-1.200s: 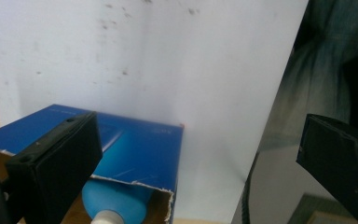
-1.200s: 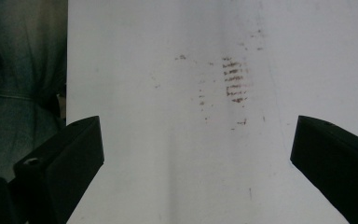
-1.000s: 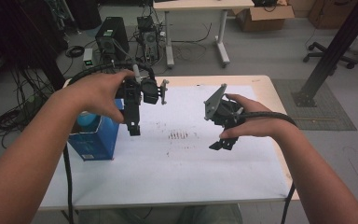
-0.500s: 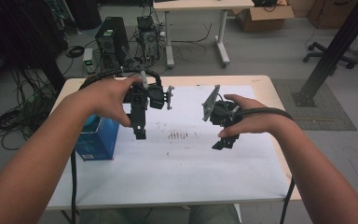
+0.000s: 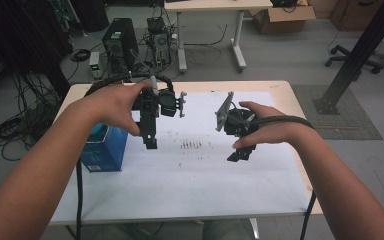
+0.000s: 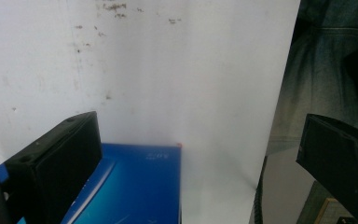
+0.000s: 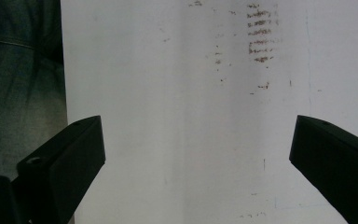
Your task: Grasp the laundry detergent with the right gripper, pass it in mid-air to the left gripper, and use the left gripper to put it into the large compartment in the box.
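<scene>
Left hand-held gripper (image 5: 150, 142): held above the counter (image 5: 280, 95), jaws pointing down and spread wide with nothing between them. In the left gripper view the jaws stand far apart, one at each lower corner.

Right hand-held gripper (image 5: 239, 155): held above the right half of the white sheet (image 5: 205, 175), jaws wide and empty. Its own view looks straight down on bare sheet.

Blue box (image 5: 103, 149): the thing nearest the left gripper. It stands on the counter at the left edge of the white sheet, just below and to the left of the jaws, apart from them. In the left gripper view (image 6: 130, 186) its top lies low in frame beside one jaw, not between the two.

Brown marks (image 5: 192, 145): a short row of smudges on the sheet between the two grippers; also seen in the right gripper view (image 7: 260, 32).

Reason for posture: both grippers are opened and aimed downward, which suits an approach. The left is placed closest to the box and is judged the likelier to take it.

Step in hand: judged to be the start; nothing is gripped yet.

Risk: the left jaws are offset from the box and need lining up over it before closing.
</scene>
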### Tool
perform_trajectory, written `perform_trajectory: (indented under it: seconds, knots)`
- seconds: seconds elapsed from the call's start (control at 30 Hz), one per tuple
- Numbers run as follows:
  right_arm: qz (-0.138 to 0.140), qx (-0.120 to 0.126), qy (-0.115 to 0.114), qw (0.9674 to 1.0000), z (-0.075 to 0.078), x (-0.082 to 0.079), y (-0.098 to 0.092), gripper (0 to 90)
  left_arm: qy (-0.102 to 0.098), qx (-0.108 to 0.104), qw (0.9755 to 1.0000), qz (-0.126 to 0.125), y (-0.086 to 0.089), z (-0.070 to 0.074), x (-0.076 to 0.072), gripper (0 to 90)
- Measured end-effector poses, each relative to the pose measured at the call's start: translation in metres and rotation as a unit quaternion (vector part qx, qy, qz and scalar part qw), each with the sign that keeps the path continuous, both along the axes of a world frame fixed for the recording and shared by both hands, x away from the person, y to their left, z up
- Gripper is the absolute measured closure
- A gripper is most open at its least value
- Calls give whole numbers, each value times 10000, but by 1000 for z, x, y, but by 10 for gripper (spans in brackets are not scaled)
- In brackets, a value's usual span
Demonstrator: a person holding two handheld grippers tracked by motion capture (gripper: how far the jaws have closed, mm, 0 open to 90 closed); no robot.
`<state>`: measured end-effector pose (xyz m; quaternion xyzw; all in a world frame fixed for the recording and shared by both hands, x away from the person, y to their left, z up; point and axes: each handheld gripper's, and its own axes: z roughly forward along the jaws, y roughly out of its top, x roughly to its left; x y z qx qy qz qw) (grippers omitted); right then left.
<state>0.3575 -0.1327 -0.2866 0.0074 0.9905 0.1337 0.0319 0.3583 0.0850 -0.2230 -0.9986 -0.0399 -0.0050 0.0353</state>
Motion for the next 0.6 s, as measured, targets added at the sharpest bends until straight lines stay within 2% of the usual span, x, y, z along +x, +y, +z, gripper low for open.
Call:
perform_trajectory:
  seconds: [0.6]
  knots:
    - [-26,-18,-27,10000,0,-1,2,34,-33,26,10000,77,5,-1,-3,2]
